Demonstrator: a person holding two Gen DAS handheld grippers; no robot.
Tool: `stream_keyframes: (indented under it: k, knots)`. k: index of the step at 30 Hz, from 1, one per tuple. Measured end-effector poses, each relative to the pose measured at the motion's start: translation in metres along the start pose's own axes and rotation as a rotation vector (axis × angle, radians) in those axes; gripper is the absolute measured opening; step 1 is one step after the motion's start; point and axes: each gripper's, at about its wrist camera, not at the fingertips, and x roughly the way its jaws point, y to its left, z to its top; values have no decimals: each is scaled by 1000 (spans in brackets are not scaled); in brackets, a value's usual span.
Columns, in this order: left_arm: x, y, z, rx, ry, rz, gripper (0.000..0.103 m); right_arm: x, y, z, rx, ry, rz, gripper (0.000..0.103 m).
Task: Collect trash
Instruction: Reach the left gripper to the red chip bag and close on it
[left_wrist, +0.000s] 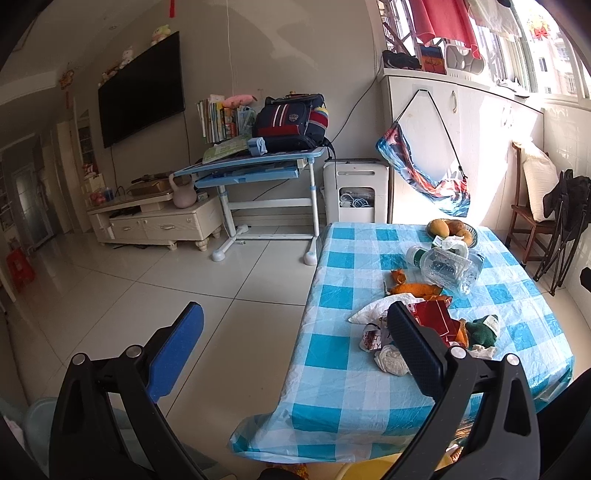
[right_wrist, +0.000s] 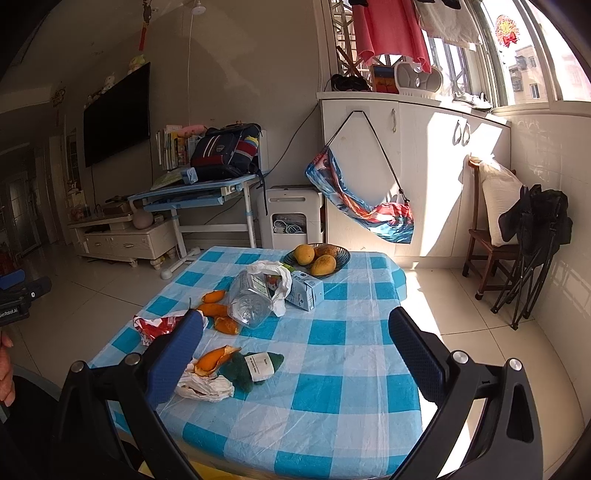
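Note:
Trash lies on the blue-checked table (right_wrist: 332, 369): a crushed clear bottle (right_wrist: 251, 299), a white plastic bag (right_wrist: 273, 271), a small carton (right_wrist: 306, 293), orange peels (right_wrist: 214, 308), a red wrapper (right_wrist: 155, 325), a crumpled tissue (right_wrist: 205, 386) and a green lump with a white label (right_wrist: 255, 367). My right gripper (right_wrist: 295, 315) hangs open above the table's near side, its left finger beside the tissue. My left gripper (left_wrist: 295, 310) is open off the table's left edge. Its right finger partly hides the red wrapper (left_wrist: 436, 317) and tissue (left_wrist: 391, 360). The bottle (left_wrist: 443, 267) lies beyond.
A bowl of mangoes (right_wrist: 317, 254) stands at the table's far end. A wooden chair with a pillow (right_wrist: 491, 229) and a folded black chair (right_wrist: 532, 251) stand right. A blue desk (left_wrist: 251, 166) stands across the tiled floor (left_wrist: 147, 295). A pale teal object (left_wrist: 40, 413) sits low left.

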Motion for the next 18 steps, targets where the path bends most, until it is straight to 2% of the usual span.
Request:
stream_keyframes:
  k: [10,15,18]
  knots:
    - [37,-25,-1,12,67,-74,96,24,13,-1,-74,120,74,96]
    - [68,-31,-3,8,146,-130,96,37,24,-8,-115,175,122,96]
    - [94,-38,-11,15,239,-164,96,43,35,-15,-158,220,162,95]
